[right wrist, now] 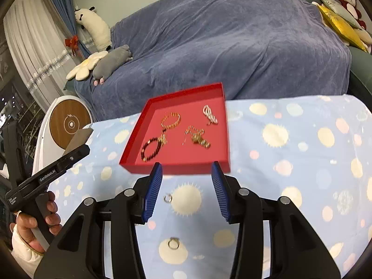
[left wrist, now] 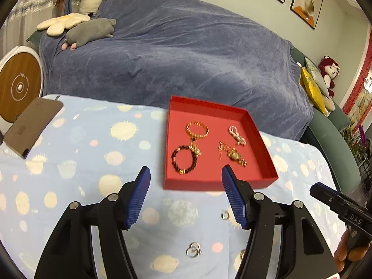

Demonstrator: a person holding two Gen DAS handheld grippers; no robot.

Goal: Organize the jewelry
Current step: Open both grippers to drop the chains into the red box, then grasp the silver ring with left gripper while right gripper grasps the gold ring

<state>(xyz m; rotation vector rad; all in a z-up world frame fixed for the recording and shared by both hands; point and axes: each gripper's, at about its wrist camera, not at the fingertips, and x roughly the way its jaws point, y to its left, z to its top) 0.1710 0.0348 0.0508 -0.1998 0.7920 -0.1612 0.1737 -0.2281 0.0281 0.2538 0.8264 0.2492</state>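
Observation:
A red tray sits on the blue planet-print cloth and holds a gold bracelet, a dark bead bracelet, a gold watch and a pearl piece. Small silver rings lie on the cloth in front of the tray. My left gripper is open and empty, just before the tray's near edge. My right gripper is open and empty, above the rings.
A sofa under a blue-grey cover stands behind the table with plush toys on it. A brown card lies at the cloth's left edge. A round white and wood device stands beyond.

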